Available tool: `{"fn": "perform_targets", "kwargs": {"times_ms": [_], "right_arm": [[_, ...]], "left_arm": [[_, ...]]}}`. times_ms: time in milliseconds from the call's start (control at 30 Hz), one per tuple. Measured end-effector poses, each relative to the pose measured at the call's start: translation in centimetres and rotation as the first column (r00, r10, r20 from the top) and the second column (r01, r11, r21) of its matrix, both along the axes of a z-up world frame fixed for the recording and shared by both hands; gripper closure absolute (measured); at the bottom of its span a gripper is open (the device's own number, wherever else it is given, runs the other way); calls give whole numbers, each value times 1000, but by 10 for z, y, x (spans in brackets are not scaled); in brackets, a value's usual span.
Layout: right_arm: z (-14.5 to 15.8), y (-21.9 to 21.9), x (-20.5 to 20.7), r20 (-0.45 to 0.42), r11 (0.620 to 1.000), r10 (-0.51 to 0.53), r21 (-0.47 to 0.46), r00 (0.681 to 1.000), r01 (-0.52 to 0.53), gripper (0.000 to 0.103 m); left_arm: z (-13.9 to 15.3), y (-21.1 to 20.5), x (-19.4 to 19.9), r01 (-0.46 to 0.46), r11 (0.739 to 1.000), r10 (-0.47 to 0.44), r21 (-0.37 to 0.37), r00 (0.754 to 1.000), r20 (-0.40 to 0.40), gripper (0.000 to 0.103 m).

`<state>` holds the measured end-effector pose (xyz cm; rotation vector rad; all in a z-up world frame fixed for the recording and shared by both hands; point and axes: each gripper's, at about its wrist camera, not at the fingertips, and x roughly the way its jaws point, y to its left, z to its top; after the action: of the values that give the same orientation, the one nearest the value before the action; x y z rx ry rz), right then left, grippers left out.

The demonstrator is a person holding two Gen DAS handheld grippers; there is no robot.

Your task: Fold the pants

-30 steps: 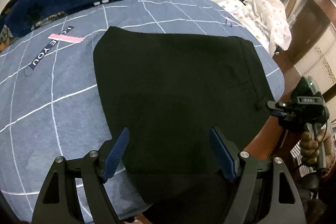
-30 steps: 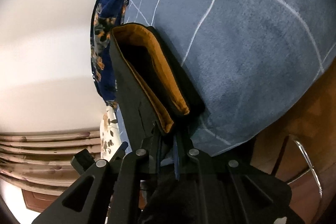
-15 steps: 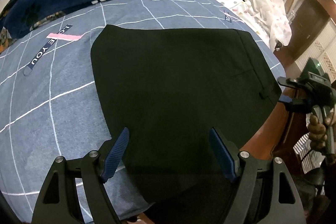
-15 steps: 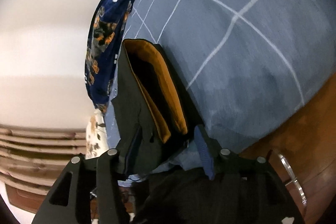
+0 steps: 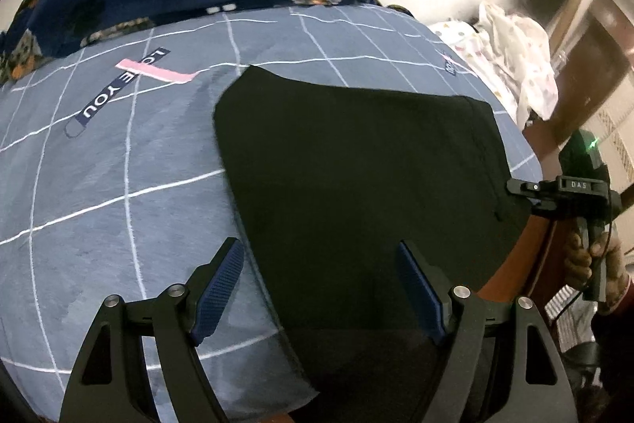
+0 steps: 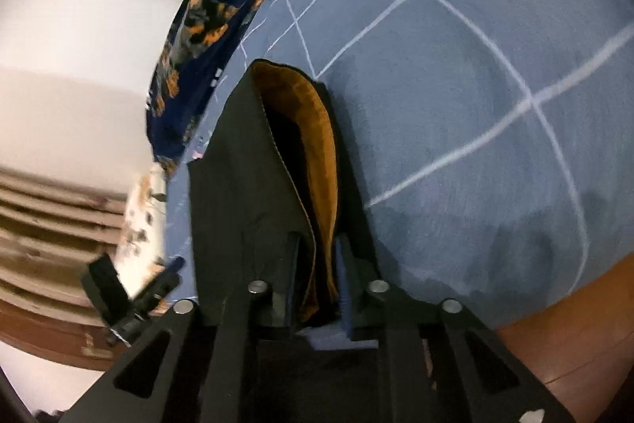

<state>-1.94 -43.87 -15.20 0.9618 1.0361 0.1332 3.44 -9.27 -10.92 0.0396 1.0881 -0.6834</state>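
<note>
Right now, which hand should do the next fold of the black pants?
Probably the right. Its fingers have just been closing around the pants' orange-lined edge at the bed's side. The left gripper hovers open above them, holding nothing.

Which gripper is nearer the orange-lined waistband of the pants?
Right. The right gripper has the orange-lined waistband between its fingers; the left gripper hovers open over the opposite end of the pants.
</note>
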Motion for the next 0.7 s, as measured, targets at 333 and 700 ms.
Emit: {"fn": "perform_targets", "kwargs": {"times_ms": [333, 700], "right_arm": [[-16, -2, 38, 22, 993, 114, 28, 993, -114, 52], [-22, 5, 63, 55, 956, 279, 78, 959, -283, 48]], "left_arm": [[-20, 8, 29, 54, 996, -60, -72, 994, -90, 24], [-48, -3, 55, 158, 961, -212, -228, 949, -235, 20]]}}
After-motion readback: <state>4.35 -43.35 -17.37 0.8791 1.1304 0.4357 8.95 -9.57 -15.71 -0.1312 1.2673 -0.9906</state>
